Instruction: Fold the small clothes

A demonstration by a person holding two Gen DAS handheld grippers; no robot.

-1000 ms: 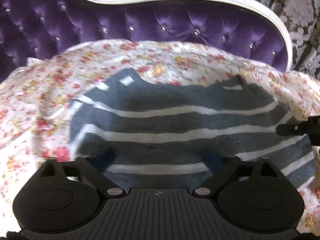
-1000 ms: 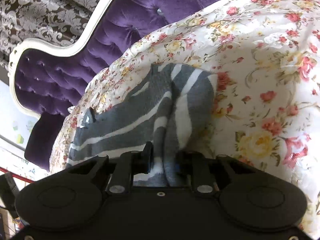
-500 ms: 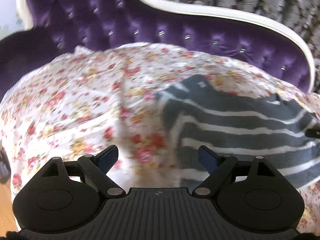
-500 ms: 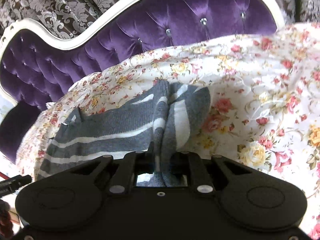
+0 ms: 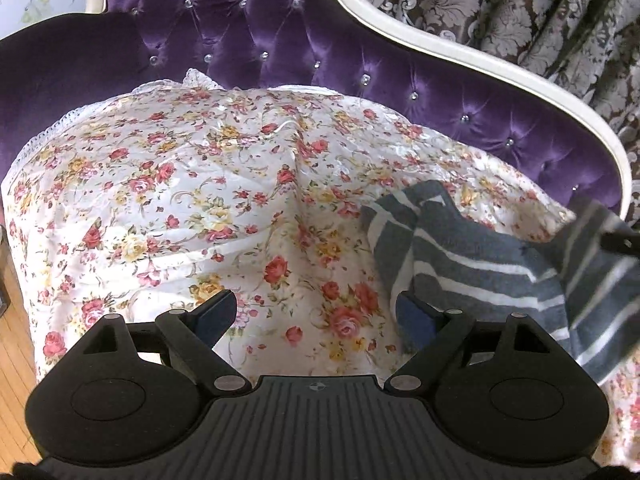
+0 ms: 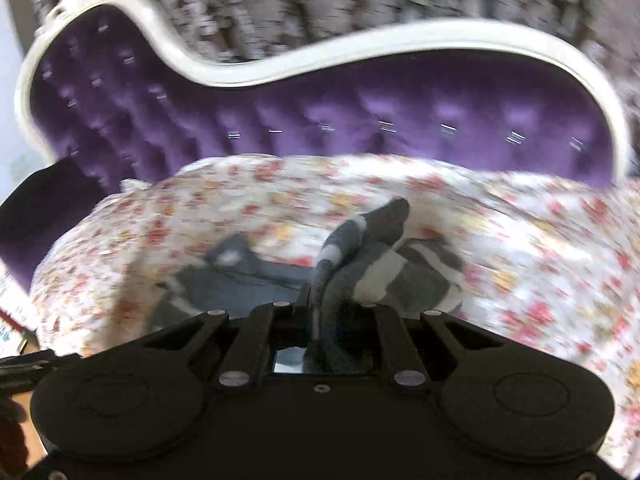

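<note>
A purple tufted sofa (image 5: 280, 28) with a white curved frame carries everything here, its seat covered by a floral sheet (image 5: 180, 200) in red and yellow roses that hangs over the front edge. On the sheet lies a grey garment with white stripes (image 5: 480, 268), towards the right side, partly bunched and lifted off the cloth.

Garment (image 5: 500, 276) lies on sheet (image 5: 180, 200) at 3 o'clock in left view; sofa back (image 5: 280, 28) behind at 12; curtain (image 5: 500, 8) beyond at 1; floor (image 5: 16, 360) at 8.
</note>
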